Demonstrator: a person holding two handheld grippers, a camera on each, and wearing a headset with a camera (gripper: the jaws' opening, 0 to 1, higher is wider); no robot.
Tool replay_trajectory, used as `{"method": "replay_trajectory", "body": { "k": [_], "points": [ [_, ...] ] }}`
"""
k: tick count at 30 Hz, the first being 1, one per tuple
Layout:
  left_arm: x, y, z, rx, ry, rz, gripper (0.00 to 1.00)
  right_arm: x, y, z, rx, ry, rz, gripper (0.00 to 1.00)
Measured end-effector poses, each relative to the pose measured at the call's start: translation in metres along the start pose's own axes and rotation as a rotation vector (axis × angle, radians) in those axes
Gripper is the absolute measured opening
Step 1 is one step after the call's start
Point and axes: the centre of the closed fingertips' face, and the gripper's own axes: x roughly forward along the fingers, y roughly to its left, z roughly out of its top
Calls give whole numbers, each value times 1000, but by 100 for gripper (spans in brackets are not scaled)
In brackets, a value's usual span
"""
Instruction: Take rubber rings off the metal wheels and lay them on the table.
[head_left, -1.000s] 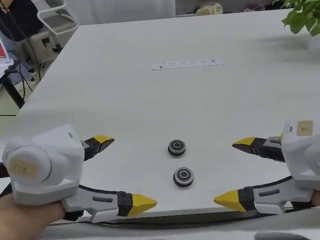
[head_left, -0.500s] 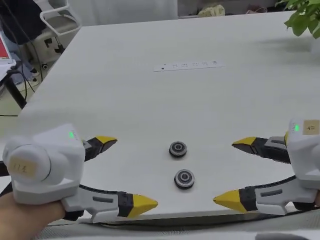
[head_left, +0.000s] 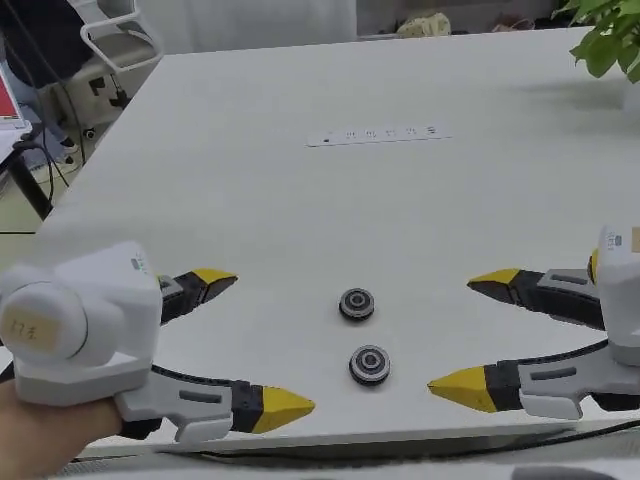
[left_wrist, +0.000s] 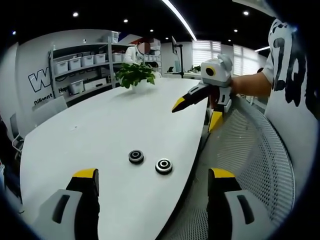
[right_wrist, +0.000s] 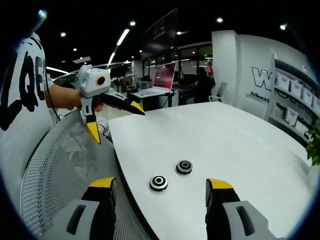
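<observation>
Both wheels lie flat on the white counter (head_left: 300, 200), close to its front edge, with the hub holes facing up. The near wheel (head_left: 370, 365) is the one closer to the person. The far wheel (head_left: 357, 304) sits just behind it, apart from it and a little to the left, so the pair makes a short line running away from the person. Each wheel has a dark outer band, which I judge to be the rubber ring (head_left: 343, 305), not yet taken off.

The left hand-held gripper (head_left: 252, 342) is on one side of the pair and the right hand-held gripper (head_left: 470, 332) is on the other. Their yellow tips point inward toward each other, and the wheels lie in the gap between them. Both stand with the jaws spread wide and nothing is between them.

The coming move depends on this relation: the wheels are almost in the middle, perhaps slightly closer to the right side, so neither gripper has a clear advantage. The lower tips of both are near the near wheel, and the far wheel is more distant from the upper tips. Because the wheels are round and flat, they have no long axis to align with. In my judgement one gripper has to hold the metal body while the other pulls the ring.
</observation>
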Motion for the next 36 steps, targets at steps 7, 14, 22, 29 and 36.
{"method": "replay_trajectory", "body": {
  "k": [7,14,22,29,36],
  "points": [
    [1,3,7,-2,-17,-16,86,0,-11,6,9,-21,-12,71],
    [6,9,13,13,-21,-27,86,2,-24,8,17,-37,-21,70],
    [11,19,25,-9,-61,-37,85,1,-38,6,44,-57,-33,69],
    [19,26,28,11,-55,-47,83,3,-44,6,23,-53,-24,68],
    [28,27,26,2,-51,-63,80,8,-50,4,14,-50,-11,67]
  ]
}}
